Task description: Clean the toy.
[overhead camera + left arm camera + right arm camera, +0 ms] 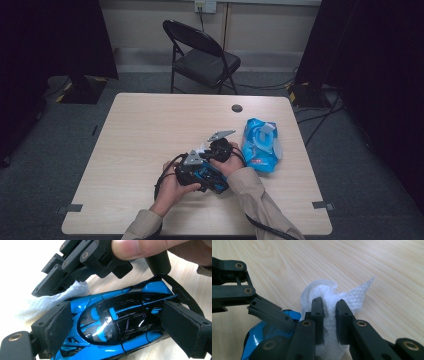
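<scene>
The left gripper (112, 325) clamps a blue and black toy car (117, 325) by its sides, low over the table (140, 135) near the front edge. The right gripper (329, 322), jaws narrow, pinches a white wipe (332, 297) just beside the car's end. The wipe may slip out if it drags on the glossy body, or the car may twist in the pads under pressure. The wipe pack (260, 142) lies nearby; its print is probably too small to read.

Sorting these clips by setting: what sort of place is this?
Probably a lab or studio room set up for recording, not a home: a bare wooden table, a folding chair by a plain wall, black curtains at both sides and cables across grey carpet.
</scene>
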